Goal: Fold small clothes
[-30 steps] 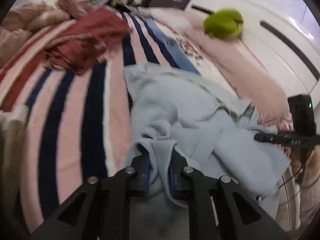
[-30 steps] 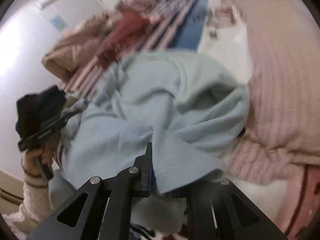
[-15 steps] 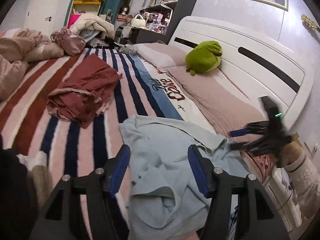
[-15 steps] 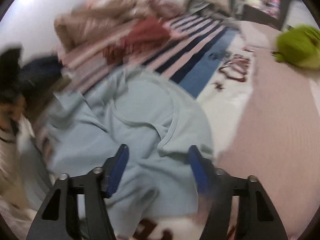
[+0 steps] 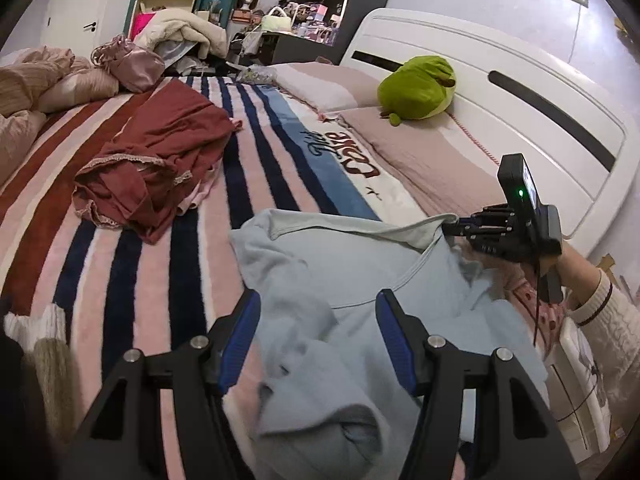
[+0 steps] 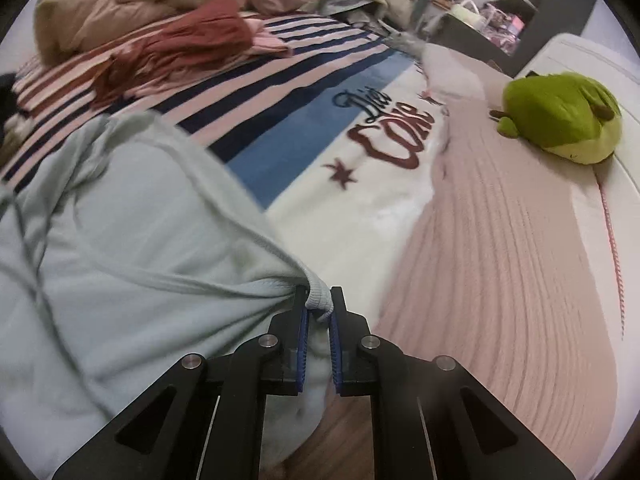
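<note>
A light blue shirt (image 5: 344,280) lies rumpled on the striped blanket (image 5: 200,216) at the near edge of the bed. It also shows in the right wrist view (image 6: 132,248). My left gripper (image 5: 318,316) is open, hovering just above the shirt's neckline, holding nothing. My right gripper (image 6: 319,308) is shut on a corner of the shirt near its collar. In the left wrist view the right gripper (image 5: 452,228) shows at the right, pinching that corner.
A dark red garment (image 5: 156,160) lies crumpled on the blanket to the far left. A green plush toy (image 5: 416,88) sits on the pink pillows (image 6: 500,280) by the white headboard (image 5: 500,92). Beige bedding (image 5: 36,84) is piled at the far left.
My left gripper has let go of the shirt, opened and lifted back. My right gripper opened, moved to the shirt's collar corner and shut on it.
</note>
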`<state>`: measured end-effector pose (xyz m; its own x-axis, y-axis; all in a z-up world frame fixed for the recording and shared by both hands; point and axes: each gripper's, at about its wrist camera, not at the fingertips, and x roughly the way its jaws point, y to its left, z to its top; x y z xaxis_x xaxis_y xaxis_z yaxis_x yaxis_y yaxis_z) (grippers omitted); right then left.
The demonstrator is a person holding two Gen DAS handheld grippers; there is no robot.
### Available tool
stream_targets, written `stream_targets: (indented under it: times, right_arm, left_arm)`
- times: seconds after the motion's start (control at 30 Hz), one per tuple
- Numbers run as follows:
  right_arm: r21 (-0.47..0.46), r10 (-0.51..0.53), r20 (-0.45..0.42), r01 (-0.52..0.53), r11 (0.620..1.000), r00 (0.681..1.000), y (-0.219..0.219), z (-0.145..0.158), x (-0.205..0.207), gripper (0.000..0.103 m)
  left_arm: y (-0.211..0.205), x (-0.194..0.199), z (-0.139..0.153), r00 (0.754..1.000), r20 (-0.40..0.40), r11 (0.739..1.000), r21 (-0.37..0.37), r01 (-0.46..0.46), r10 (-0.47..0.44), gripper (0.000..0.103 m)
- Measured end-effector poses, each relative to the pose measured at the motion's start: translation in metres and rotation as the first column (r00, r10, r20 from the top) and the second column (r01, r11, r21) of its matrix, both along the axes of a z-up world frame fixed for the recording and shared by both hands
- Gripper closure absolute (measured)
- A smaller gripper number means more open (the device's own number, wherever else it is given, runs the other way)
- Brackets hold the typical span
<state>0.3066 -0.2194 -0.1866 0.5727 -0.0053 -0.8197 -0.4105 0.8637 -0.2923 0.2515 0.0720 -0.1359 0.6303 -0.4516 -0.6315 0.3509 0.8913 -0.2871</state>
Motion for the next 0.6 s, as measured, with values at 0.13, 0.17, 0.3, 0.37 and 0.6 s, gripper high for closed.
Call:
stream_targets:
  times: [0.13, 0.17, 0.3, 0.37, 0.6]
  right_arm:
    - [-0.041, -0.08, -0.086, 0.077, 0.996, 0.993, -0.002, -0.022, 0.024, 0.097]
    - [-0.027, -0.083, -0.095, 0.081, 0.996, 0.992, -0.005, -0.023, 0.023, 0.095]
    - [0.192, -0.073, -0.075, 0.086, 0.978, 0.995, -0.025, 0.014, -0.017, 0.07]
    - [0.352, -0.01, -0.08, 0.037, 0.935, 0.997, -0.036, 0.037, -0.059, 0.063]
    - [0.466, 0.31, -0.012, -0.27, 0.843, 0.951, 0.004, 0.041, -0.176, 0.036]
  left_arm:
    - [0.005, 0.003, -0.008, 0.999, -0.023, 1.0, 0.016, -0.023, 0.023, 0.048]
    - [0.008, 0.001, -0.007, 0.999, -0.024, 1.0, 0.015, -0.022, 0.023, 0.048]
    - [0.027, -0.03, 0.002, 1.0, -0.017, 1.0, 0.012, -0.004, 0.004, 0.038]
    - [0.028, -0.044, 0.002, 0.999, -0.03, 0.999, 0.027, 0.04, -0.04, 0.031]
    - [0.004, -0.082, -0.024, 0.973, -0.095, 0.972, 0.087, 0.218, -0.21, 0.028]
